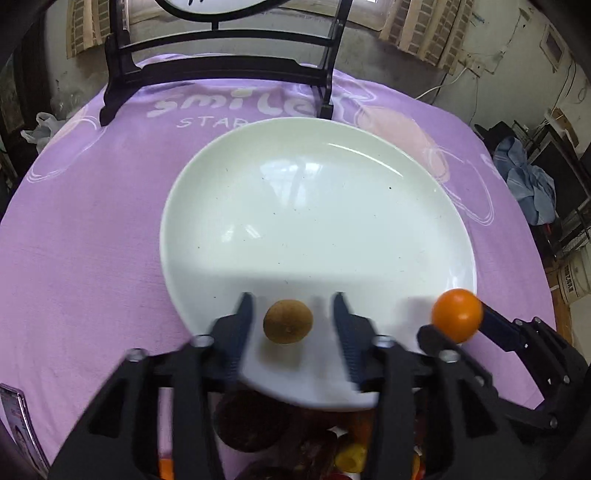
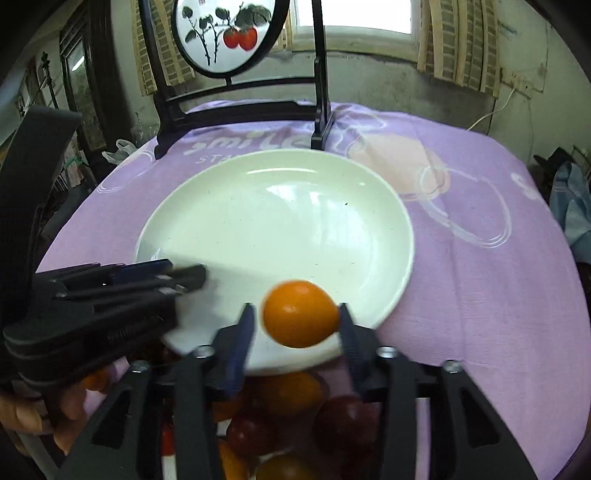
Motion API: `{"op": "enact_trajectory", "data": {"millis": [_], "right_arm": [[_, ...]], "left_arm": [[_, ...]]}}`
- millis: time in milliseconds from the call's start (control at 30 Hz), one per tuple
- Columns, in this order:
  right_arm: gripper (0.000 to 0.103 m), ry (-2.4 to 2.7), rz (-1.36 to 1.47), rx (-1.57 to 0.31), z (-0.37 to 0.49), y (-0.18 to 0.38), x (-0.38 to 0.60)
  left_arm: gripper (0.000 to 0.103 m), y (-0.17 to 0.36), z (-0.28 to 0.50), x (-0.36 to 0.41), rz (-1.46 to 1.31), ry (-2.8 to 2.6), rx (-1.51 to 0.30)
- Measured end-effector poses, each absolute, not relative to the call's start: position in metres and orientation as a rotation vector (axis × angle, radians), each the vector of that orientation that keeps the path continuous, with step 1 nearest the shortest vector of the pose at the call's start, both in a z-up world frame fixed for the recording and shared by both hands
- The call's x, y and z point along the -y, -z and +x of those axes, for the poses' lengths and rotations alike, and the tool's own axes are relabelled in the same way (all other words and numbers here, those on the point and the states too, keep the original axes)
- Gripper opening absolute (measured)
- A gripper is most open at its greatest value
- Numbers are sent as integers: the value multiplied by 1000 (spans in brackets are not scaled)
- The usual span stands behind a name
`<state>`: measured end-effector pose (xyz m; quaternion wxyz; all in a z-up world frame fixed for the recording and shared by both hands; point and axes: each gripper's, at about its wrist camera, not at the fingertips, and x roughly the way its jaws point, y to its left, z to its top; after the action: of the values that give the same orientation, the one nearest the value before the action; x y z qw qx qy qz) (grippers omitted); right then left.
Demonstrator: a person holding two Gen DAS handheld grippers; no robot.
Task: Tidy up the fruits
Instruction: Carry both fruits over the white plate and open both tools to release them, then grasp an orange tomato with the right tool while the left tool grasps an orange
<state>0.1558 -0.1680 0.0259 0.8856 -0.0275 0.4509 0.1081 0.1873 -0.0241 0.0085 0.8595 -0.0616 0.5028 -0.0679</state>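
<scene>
A wide white plate (image 1: 314, 221) (image 2: 277, 229) lies on the purple tablecloth (image 1: 92, 240). In the left wrist view my left gripper (image 1: 292, 297) stands open over the plate's near rim. A small brown round fruit (image 1: 288, 321) sits between its fingers, with a gap on each side. In the right wrist view an orange (image 2: 301, 314) is between the fingers of my right gripper (image 2: 296, 306). It is close against the right finger (image 2: 349, 332), and a gap shows at the left one. The same orange (image 1: 457, 314) shows at the plate's right rim in the left wrist view.
A black wooden stand (image 1: 221, 70) with a round painted panel (image 2: 229, 33) rises behind the plate. Several dark red, orange and yellow fruits (image 2: 291, 398) (image 1: 247, 421) lie piled at the near edge under both grippers. A hand (image 2: 22, 417) holds the left gripper (image 2: 184, 273).
</scene>
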Motion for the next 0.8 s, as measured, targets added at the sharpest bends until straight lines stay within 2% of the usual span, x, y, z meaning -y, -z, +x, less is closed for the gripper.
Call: {"op": "enact_trajectory", "data": {"millis": [33, 67, 100, 233, 400, 600, 800], "right_arm": [[68, -208, -62, -921, 154, -27, 169], [70, -209, -59, -903, 151, -30, 170], [70, -218, -56, -891, 145, -34, 171], [71, -245, -54, -860, 110, -42, 182], [78, -274, -45, -830, 57, -46, 196], [82, -352, -27, -873, 1, -33, 192], [83, -391, -135, -936, -29, -11, 158]], "left_arm": [[77, -12, 185, 26, -118, 132, -1040], [90, -17, 181, 27, -109, 126, -1020], [92, -24, 174, 28, -107, 131, -998], [93, -48, 143, 29, -83, 165, -956], [97, -55, 91, 17, -87, 156, -919], [98, -41, 28, -2, -45, 84, -883], [98, -12, -17, -23, -65, 69, -947]]}}
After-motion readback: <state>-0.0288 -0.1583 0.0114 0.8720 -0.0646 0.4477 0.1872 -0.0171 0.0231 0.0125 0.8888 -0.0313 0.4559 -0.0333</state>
